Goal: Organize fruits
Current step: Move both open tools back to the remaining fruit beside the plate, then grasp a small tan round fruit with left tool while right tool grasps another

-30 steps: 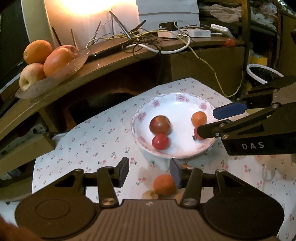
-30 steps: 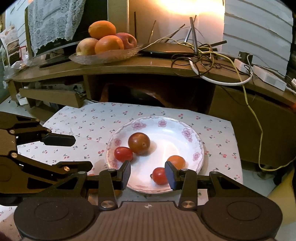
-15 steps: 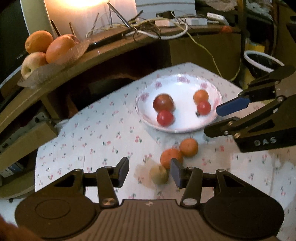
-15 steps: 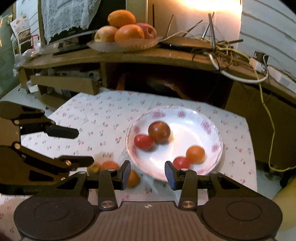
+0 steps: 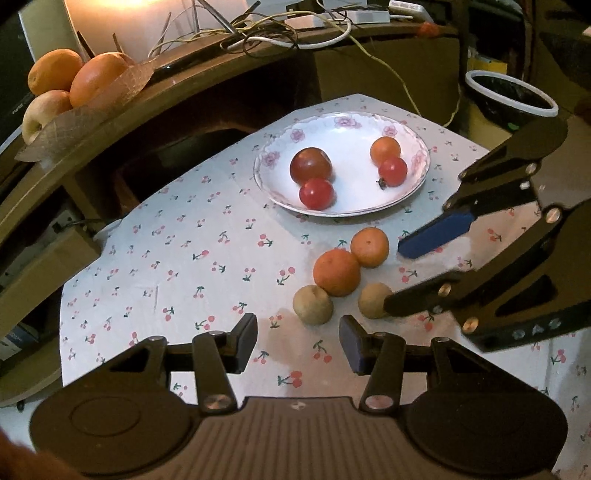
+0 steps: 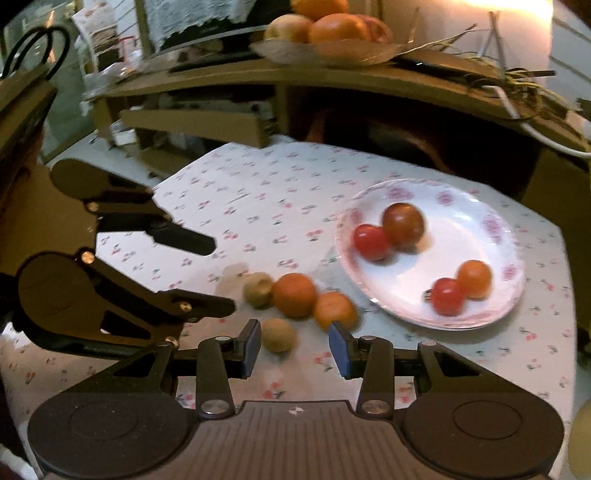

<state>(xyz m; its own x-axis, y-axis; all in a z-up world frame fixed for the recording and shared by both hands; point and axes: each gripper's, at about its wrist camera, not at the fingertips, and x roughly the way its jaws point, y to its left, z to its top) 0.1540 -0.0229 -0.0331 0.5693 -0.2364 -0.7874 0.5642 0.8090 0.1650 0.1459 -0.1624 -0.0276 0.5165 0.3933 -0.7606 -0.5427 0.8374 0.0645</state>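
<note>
1 cherry-print cloth (image 5: 177, 258) | wood shelf (image 5: 207, 70) behind w/ cables (image 5: 280, 33)

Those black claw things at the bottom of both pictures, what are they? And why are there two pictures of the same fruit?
They are grabbing tools; a person holds one in each hand. Each carries a camera, so you see one table from two sides. The left gripper and right gripper are both open and hold nothing. On the cherry-print cloth sits a flowered plate with four small red and orange fruits. Beside it lie two oranges and two small brownish fruits. One of those sits just ahead of the right gripper.
</note>
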